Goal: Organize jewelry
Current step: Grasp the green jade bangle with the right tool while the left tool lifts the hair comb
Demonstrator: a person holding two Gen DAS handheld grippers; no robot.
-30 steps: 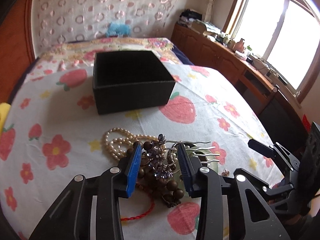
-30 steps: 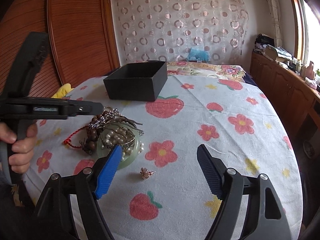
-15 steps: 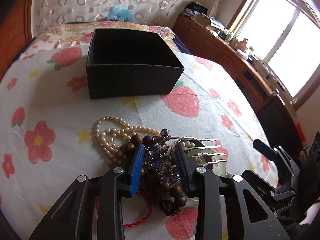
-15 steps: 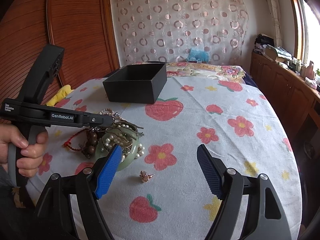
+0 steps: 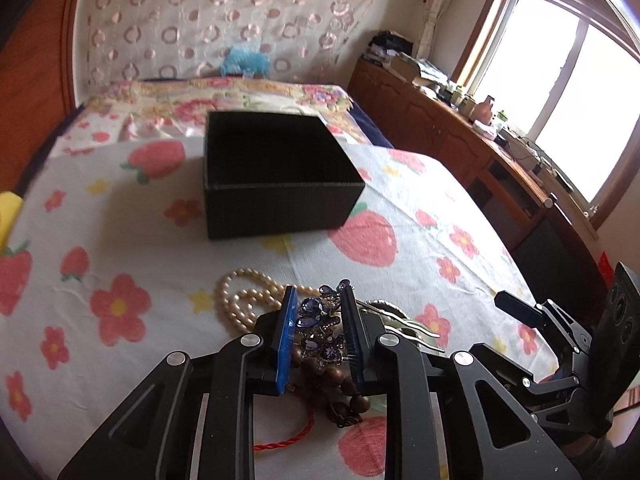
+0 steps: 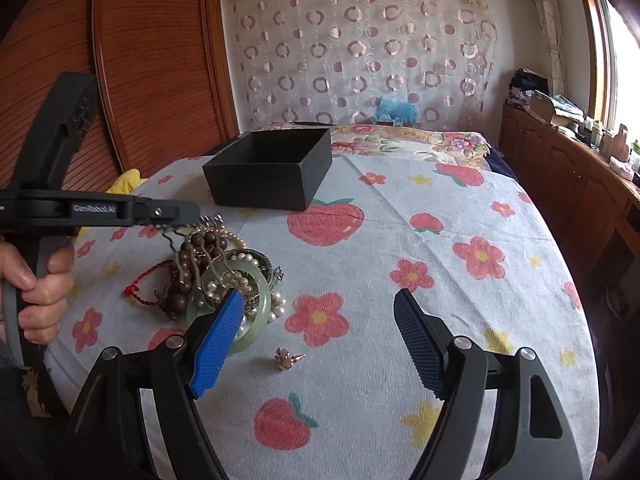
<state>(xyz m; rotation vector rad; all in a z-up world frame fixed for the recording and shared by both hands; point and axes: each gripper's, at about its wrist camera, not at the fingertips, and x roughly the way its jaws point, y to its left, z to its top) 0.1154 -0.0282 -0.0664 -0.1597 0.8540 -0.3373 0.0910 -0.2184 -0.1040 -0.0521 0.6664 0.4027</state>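
Left wrist view shows the left gripper (image 5: 318, 336) squeezing the purple hair comb (image 5: 320, 330), so next it needs lifting gently into the black box (image 5: 280, 184).

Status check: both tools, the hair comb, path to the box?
Left tool shut on purple-jeweled hair comb, atop the jewelry pile. Right tool open, empty, above the cloth. Black box open ahead. Wooden bead bracelet tangled around the comb's prongs.
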